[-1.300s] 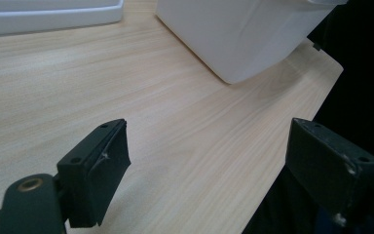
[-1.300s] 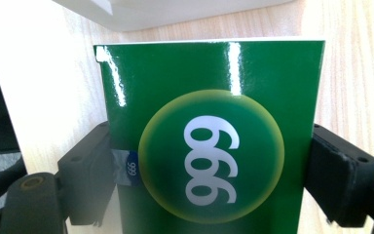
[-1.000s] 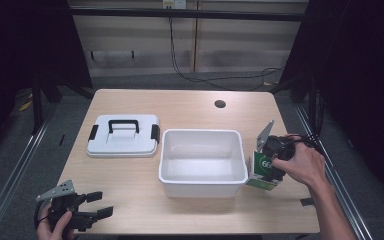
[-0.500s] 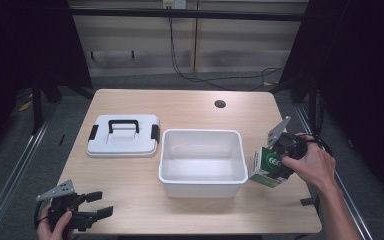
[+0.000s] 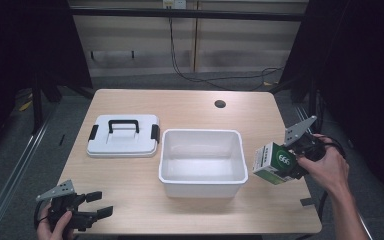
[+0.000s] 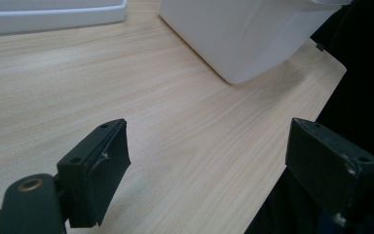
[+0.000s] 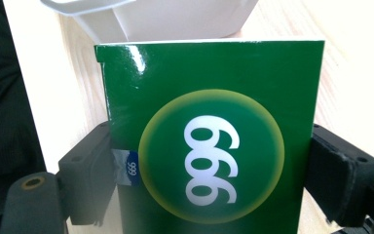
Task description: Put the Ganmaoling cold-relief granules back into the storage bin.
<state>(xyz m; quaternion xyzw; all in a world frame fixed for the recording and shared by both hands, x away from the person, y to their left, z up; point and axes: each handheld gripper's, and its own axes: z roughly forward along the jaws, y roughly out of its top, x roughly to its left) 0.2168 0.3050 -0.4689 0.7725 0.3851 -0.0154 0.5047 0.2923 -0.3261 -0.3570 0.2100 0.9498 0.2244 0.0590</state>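
Observation:
A green and white box marked 999 hangs tilted just right of the white bin. My right gripper is shut on it, a jaw against each side. In the right gripper view the green box fills the space between the jaws, and the white bin lies beyond it. My left gripper stands open at the table's front left corner. Nothing lies between its jaws in the left gripper view, where my left gripper faces bare wood and the white bin.
The bin's white lid with a black handle and black clips lies on the table left of the bin. A round cable hole sits in the tabletop at the back right. The table's right edge is close to the right hand.
My right gripper has carried the green box up and a little to the right, away from the bin's wall, and tilted it. The left gripper has stayed put.

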